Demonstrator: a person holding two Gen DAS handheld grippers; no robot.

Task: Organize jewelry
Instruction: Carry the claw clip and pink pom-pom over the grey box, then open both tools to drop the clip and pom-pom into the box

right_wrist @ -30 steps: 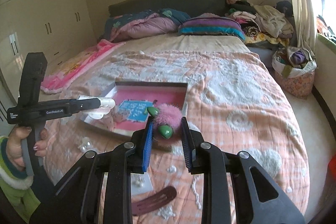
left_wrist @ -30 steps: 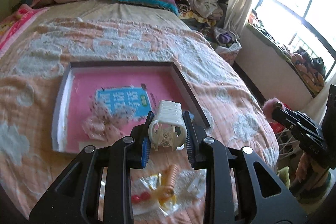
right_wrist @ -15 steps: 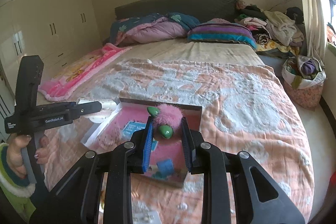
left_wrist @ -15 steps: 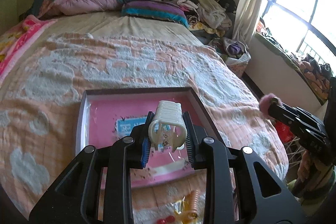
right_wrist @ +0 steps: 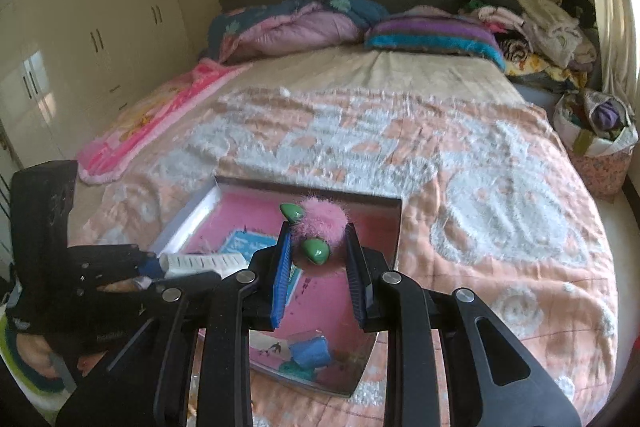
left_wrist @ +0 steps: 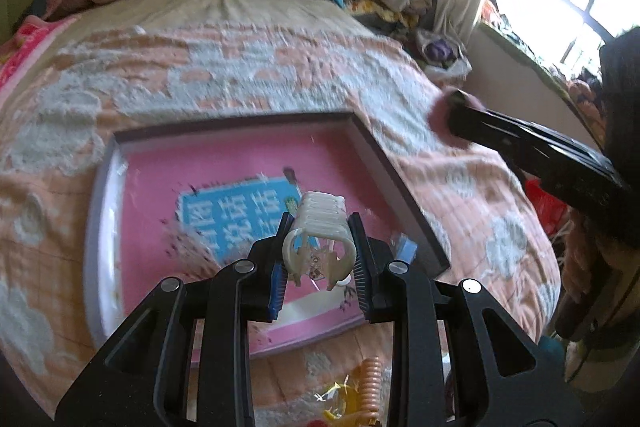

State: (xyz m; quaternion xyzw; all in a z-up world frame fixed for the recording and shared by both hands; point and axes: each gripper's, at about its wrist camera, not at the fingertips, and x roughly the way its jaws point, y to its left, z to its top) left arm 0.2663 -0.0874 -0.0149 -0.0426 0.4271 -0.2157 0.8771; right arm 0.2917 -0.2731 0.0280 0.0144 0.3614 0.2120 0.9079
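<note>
My left gripper is shut on a white claw hair clip and holds it above the pink-lined box on the bed. My right gripper is shut on a fluffy pink hair accessory with green tips, above the same box. The right gripper with its pink fluff shows at the right of the left wrist view. The left gripper with the white clip shows at the left of the right wrist view. A blue item lies in the box's near corner.
The box lies on a peach and white bedspread. An orange spiral hair tie and small packets lie on the bed in front of the box. Pillows and a clothes pile are at the bed head. A wardrobe stands left.
Both grippers have moved forward and now hover over the box with their items still held. The left gripper has come lower over the box floor.
</note>
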